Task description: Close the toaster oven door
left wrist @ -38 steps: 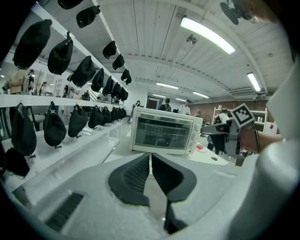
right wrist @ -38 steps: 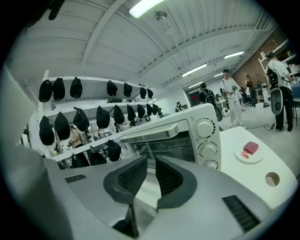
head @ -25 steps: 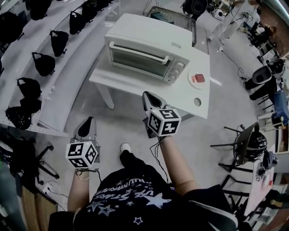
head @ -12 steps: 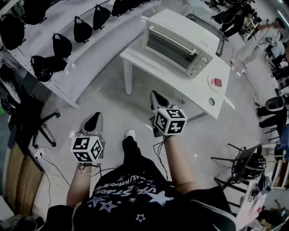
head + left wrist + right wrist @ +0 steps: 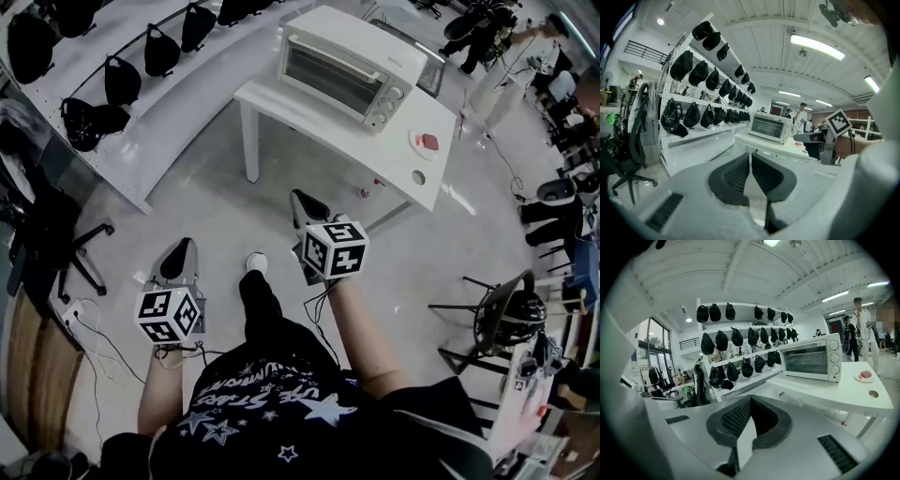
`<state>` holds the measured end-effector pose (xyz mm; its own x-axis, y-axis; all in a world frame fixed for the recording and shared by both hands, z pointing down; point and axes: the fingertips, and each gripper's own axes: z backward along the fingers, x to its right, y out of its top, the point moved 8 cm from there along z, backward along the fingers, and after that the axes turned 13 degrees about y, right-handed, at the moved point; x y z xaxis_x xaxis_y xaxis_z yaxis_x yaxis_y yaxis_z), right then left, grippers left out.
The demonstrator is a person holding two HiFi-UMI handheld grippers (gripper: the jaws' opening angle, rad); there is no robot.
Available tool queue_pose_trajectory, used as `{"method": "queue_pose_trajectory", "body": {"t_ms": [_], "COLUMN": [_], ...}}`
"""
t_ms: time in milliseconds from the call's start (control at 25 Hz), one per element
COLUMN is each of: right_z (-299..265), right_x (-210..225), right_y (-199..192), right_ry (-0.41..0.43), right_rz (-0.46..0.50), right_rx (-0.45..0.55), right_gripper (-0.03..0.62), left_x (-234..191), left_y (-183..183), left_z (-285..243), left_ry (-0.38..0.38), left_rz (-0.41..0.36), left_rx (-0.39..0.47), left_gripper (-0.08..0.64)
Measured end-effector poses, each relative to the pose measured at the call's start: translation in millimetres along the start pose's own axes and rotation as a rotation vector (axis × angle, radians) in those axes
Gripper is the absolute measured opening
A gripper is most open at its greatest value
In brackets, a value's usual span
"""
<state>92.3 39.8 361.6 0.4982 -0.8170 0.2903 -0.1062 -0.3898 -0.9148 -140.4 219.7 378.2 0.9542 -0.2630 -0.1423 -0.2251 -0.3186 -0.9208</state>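
1. Head view: right gripper (image 5: pixel 302 199). Jaws drawn together, nothing between them; raised in front of the person, short of the white table (image 5: pixel 281 101) and clear of it.
2. Head view: left gripper (image 5: pixel 182 247). Jaws together, empty; lower, and further from the table than the right gripper.
3. Head view: toaster oven (image 5: pixel 361 45). White, standing on the table's far half. Its door (image 5: pixel 328 73) is upright, flush with the front, handle along the top edge. Neither gripper touches it.
4. Head view: plate (image 5: pixel 427 142). On the table beside the oven's knob end, with a red piece on it.
5. Head view: rack of black caps (image 5: pixel 141 66). Long white shelves to the left of the table.
6. Head view: office chair (image 5: pixel 56 244). Left of the table, beyond the rack's near end.
7. Head view: stool (image 5: pixel 497 323) bearing a dark helmet. On the floor, well to the right of the table.
8. Left gripper view: left gripper (image 5: pixel 750 157). Pad tips meet and nothing is held. Beyond them are the table (image 5: pixel 773 145), the closed oven (image 5: pixel 769 126) and the right gripper's marker cube (image 5: pixel 840 123).
9. Right gripper view: right gripper (image 5: pixel 751 399). Pads pressed shut and empty. The table (image 5: pixel 834 394) lies ahead to the right, bearing the oven (image 5: pixel 811 363) with its door closed and the plate (image 5: pixel 866 376) at its far end.
10. Right gripper view: person (image 5: pixel 860 324). Standing behind the table.
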Motion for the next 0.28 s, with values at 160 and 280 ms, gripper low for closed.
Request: {"method": "queue_pose_trajectory", "body": {"t_ms": [160,280], "right_z": [19.1,33.8], "right_x": [-4.9,-4.9], "right_y": [-4.2,-10.9], "right_ry": [-0.009,-0.019], "right_rz": [0.018,0.028], "right_rx": [-0.006,-0.016], "right_gripper": [0.002,0.002], "left_x": [9.8,19.5], "left_y": [-6.3,-14.3], "left_z": [11.2,16.3], "left_ry": [-0.015,-0.028], "left_rz": [0.004,0.009], "left_rx": [0.009,0.010], "left_gripper": [0.032,0.032]}}
